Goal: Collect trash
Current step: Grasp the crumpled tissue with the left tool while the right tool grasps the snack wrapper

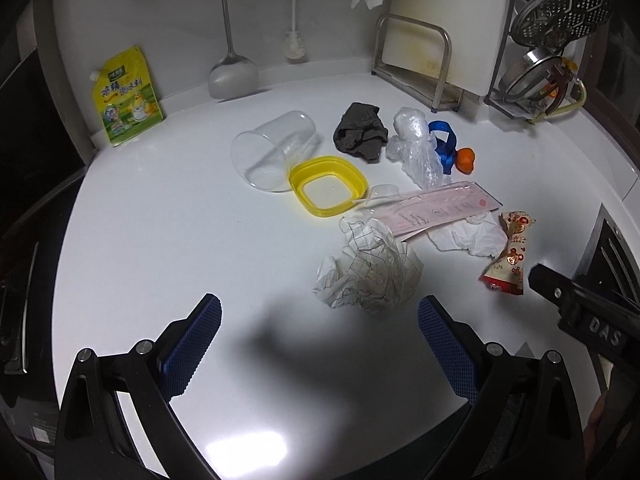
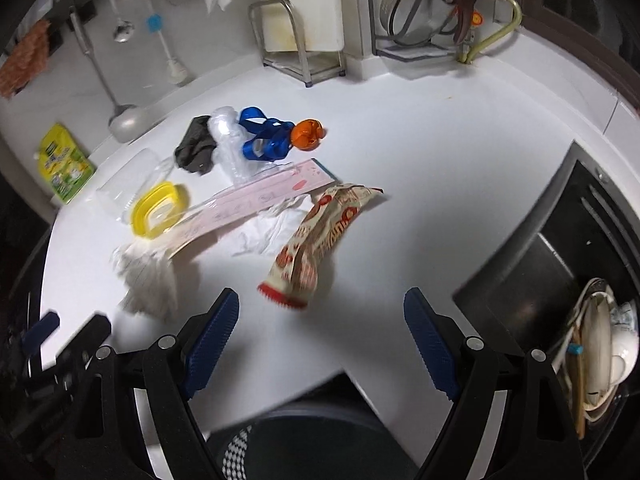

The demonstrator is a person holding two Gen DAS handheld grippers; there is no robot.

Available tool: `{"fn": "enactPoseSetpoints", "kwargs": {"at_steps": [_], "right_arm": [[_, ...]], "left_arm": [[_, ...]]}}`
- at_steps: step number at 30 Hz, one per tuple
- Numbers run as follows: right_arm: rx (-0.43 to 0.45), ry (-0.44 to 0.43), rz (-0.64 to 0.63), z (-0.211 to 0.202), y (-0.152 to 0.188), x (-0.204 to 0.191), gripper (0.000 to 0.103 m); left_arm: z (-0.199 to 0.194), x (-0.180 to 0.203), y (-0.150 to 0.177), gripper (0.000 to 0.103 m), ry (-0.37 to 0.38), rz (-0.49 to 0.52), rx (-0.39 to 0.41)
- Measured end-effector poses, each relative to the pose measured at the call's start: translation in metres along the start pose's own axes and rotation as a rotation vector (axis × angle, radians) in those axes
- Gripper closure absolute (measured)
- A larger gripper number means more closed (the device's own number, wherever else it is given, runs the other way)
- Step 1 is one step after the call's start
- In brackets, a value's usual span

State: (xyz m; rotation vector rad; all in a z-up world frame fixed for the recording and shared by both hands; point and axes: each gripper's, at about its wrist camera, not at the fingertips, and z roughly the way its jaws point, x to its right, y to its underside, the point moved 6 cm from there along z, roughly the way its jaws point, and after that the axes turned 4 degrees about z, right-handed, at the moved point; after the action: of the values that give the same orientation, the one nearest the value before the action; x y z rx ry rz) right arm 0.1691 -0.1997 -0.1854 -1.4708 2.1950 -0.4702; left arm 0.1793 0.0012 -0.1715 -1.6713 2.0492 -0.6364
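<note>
Trash lies on the white counter [image 1: 160,240]. A crumpled lined paper [image 1: 368,268] sits just beyond my left gripper [image 1: 320,312], which is open and empty. A red and cream snack wrapper [image 2: 316,240] lies just ahead of my right gripper [image 2: 322,310], which is open and empty. Further back lie a pink flat packet [image 1: 436,208], a white tissue [image 1: 468,236], a clear plastic cup [image 1: 272,148] on its side, a yellow lid [image 1: 328,184], a dark rag [image 1: 360,132], a clear plastic bag [image 1: 416,144], a blue ribbon [image 2: 264,136] and an orange cap [image 2: 308,134].
A yellow-green pouch [image 1: 128,96] leans on the back wall beside a hanging ladle [image 1: 232,72]. A cutting board rack [image 1: 420,56] and a dish rack [image 1: 552,48] stand at the back right. A sink with dishes [image 2: 592,320] is at right. A dark bin [image 2: 312,440] sits below the counter edge.
</note>
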Motion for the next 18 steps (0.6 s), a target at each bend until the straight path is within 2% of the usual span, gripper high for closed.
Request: {"fn": "enactPoseSetpoints", "kwargs": {"at_steps": [9, 15, 17, 18], "right_arm": [[-0.018, 0.056, 0.021, 0.036, -0.014, 0.004, 0.022], [-0.015, 0.056, 0.024, 0.039, -0.016, 0.008, 0.023], [-0.017, 0.050, 0.017, 0.037, -0.015, 0.008, 0.033], [-0.024, 0.043, 0.012, 0.036, -0.015, 0.008, 0.042]], "left_arm": [[0.014, 0.006, 0.000, 0.006, 0.026, 0.007, -0.006], [0.017, 0.009, -0.003, 0.006, 0.034, 0.014, -0.004], [0.018, 0.010, -0.003, 0.006, 0.035, 0.010, -0.004], [0.019, 0.010, -0.003, 0.006, 0.036, 0.008, -0.005]]}}
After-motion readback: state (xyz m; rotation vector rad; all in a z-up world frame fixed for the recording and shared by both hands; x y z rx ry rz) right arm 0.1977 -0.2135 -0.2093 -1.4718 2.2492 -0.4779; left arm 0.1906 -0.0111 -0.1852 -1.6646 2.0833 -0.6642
